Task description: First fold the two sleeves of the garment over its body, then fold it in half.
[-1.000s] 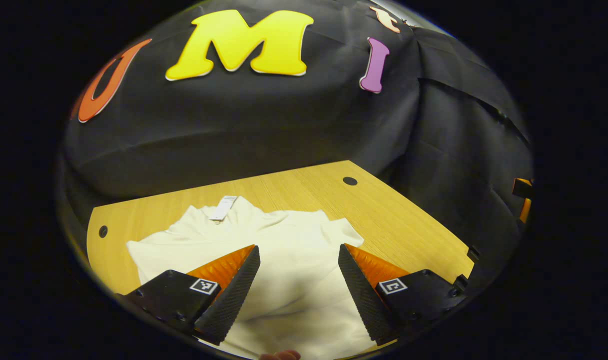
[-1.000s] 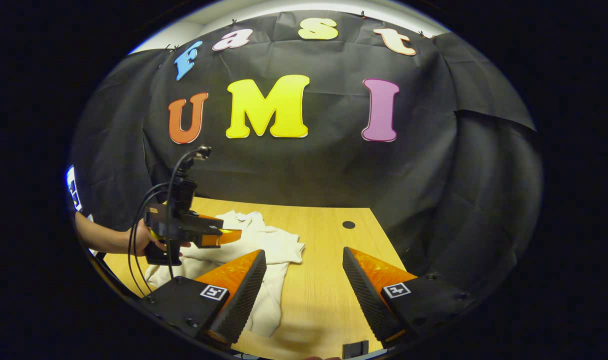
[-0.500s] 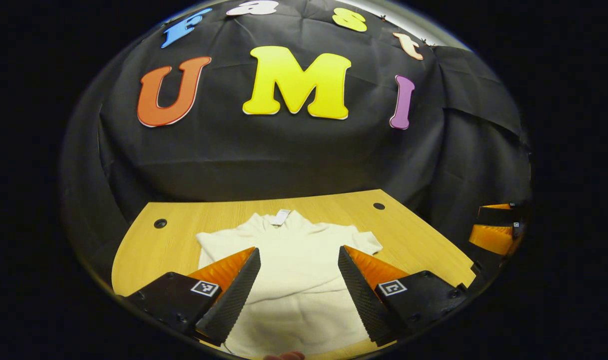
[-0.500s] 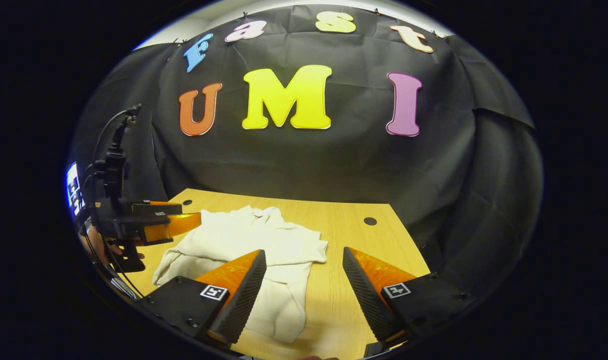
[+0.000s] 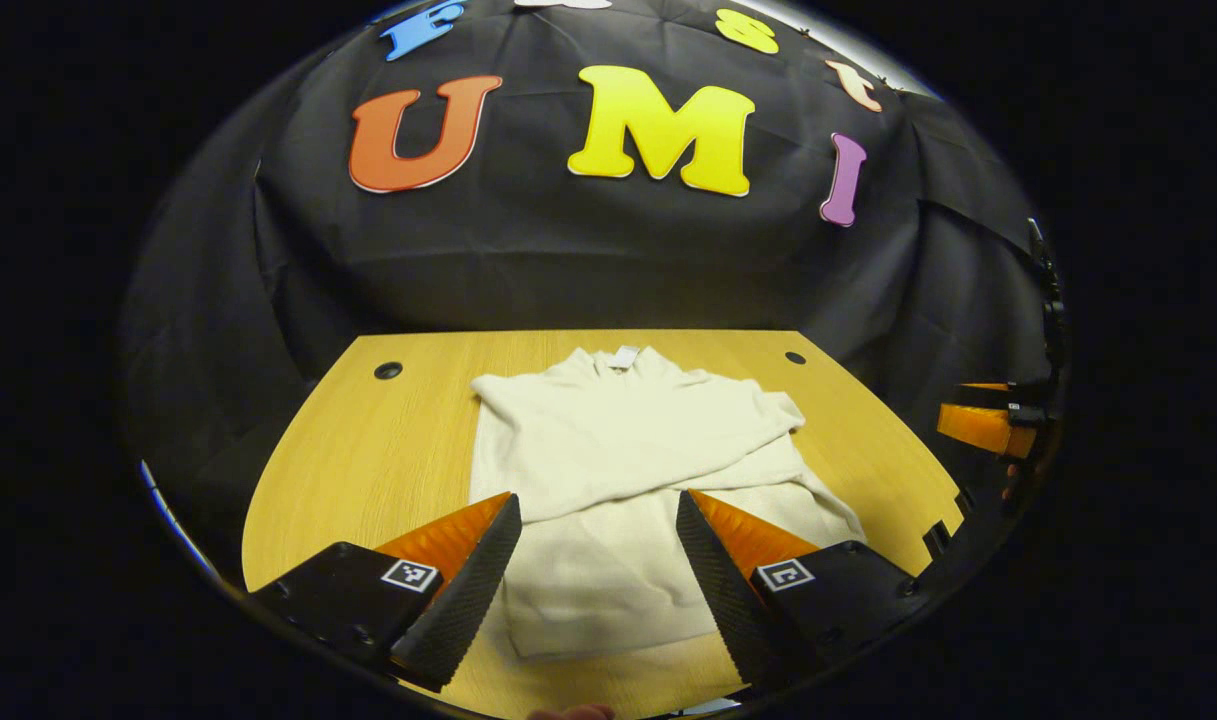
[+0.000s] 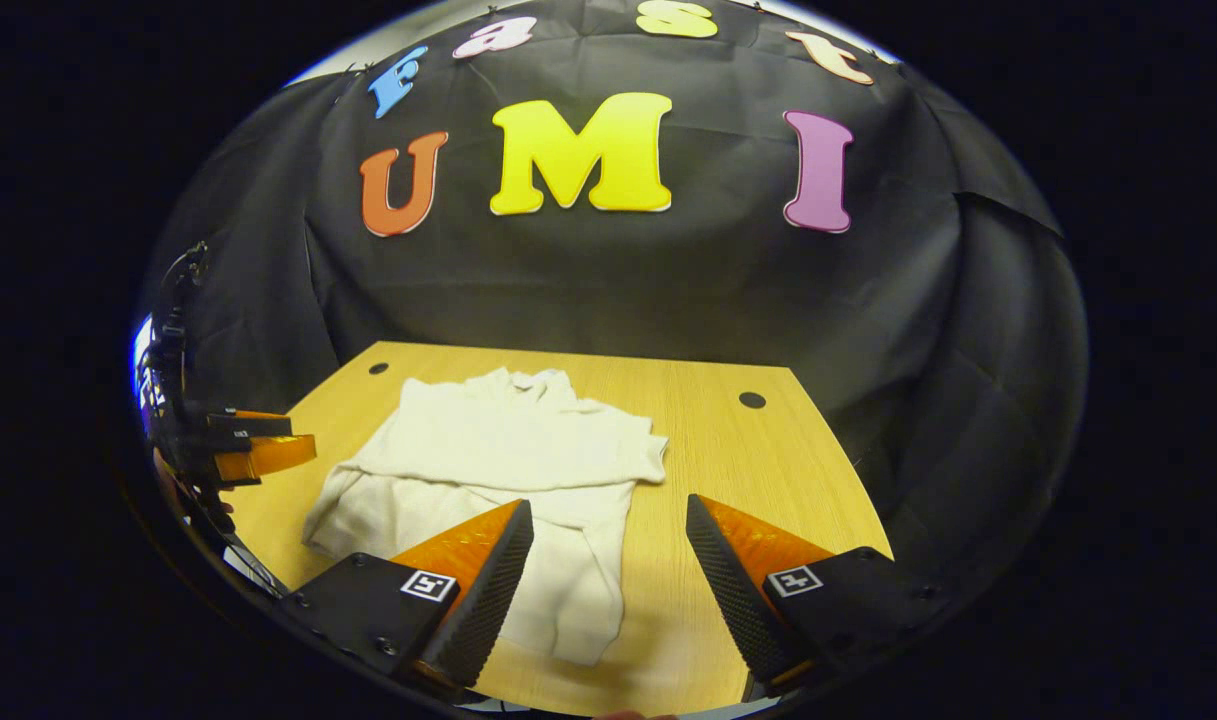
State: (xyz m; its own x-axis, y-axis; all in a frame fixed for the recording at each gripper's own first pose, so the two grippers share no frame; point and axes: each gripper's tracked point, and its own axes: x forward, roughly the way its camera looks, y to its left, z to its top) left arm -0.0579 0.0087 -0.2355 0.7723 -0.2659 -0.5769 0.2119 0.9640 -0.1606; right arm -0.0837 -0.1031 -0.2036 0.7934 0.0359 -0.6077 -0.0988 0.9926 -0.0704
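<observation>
Cream sweater (image 5: 628, 470) lies flat mid desk (image 5: 368, 450), collar toward far edge, both sleeves folded over body. Left claw (image 5: 596, 570) and right claw (image 6: 608, 575) wide, empty, above near edge. Next, I judge: grip hem, fold in half toward collar.

Cream garment (image 5: 628, 470) lies flat on the table, both sleeves folded across its body
</observation>
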